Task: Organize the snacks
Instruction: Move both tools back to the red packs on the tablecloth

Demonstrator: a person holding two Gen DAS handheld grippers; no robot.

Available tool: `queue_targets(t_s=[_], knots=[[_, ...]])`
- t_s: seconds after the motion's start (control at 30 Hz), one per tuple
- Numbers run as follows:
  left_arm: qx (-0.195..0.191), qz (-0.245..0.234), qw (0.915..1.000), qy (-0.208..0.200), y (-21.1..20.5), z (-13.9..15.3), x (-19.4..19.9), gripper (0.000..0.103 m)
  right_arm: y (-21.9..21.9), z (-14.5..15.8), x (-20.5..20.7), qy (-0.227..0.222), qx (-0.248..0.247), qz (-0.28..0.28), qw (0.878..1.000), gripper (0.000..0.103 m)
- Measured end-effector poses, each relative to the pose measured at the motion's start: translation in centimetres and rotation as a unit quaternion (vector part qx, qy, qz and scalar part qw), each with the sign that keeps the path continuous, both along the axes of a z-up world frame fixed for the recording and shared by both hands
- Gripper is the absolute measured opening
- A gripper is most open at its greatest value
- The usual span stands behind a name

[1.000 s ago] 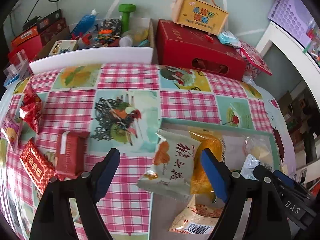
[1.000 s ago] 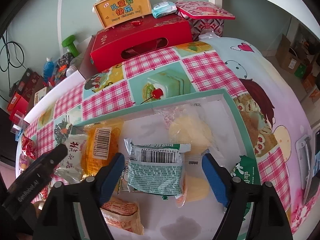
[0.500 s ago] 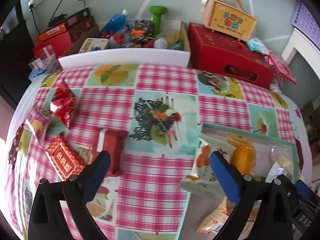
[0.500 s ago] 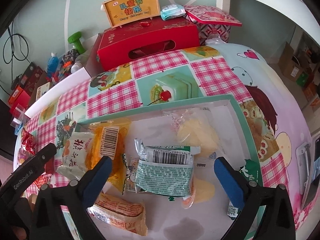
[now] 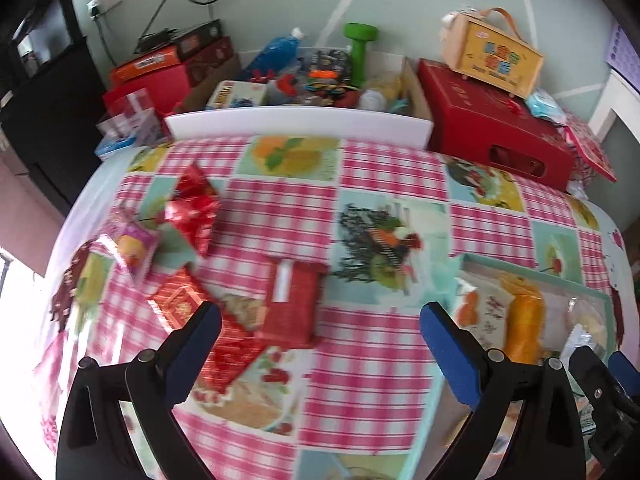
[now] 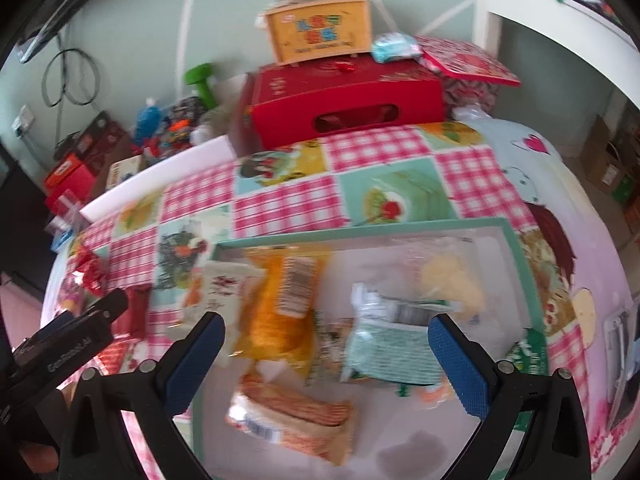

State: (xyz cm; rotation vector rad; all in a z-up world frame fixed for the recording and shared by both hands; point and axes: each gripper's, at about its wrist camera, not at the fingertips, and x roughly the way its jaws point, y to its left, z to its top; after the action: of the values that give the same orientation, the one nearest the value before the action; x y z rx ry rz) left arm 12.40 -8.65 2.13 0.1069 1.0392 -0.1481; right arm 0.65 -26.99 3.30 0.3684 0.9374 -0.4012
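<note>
Both tongs spread, empty: left tongs [image 5: 320, 324] above red foil packets [image 5: 292, 300] left loose near the surface's left edge. Right tongs [image 6: 326, 334] over the teal-rimmed white tray [image 6: 516, 248] at the right edge, already holding perhaps six wrapped snacks [image 6: 280, 304]; blur hampers counting.

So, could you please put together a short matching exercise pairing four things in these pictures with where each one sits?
Things:
1. orange snack pack
2. red foil packet
3. yellow carry case
4. green dumbbell

Places:
A. on top of the red box
B. in the cluttered box behind the table
C. inside the green-rimmed tray
D. loose on the checked tablecloth

Pairs: 1-C, 2-D, 3-A, 4-B
</note>
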Motion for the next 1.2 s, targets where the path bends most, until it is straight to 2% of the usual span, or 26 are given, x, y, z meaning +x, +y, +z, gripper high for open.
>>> queue_targets(t_s=[0.6,0.83,1.2], knots=[[0.012,0.110,0.9933,0.033,10.5,-2.0,0.2,0.099,9.2,-1.2,2.7,0.011,-0.014,0.106,0.994,0.103],[-0.022,0.157,0.9862,0.049,15.0,-2.7,1.2,0.099,12.1,-1.4,3.5,0.004,-0.015,0.139,0.990,0.103],[-0.060,0.179,0.9792,0.075,16.9,-4.8,3.0,0.099,15.6,-1.9,6.6,-0.006,-0.016,0.173,0.985,0.103]])
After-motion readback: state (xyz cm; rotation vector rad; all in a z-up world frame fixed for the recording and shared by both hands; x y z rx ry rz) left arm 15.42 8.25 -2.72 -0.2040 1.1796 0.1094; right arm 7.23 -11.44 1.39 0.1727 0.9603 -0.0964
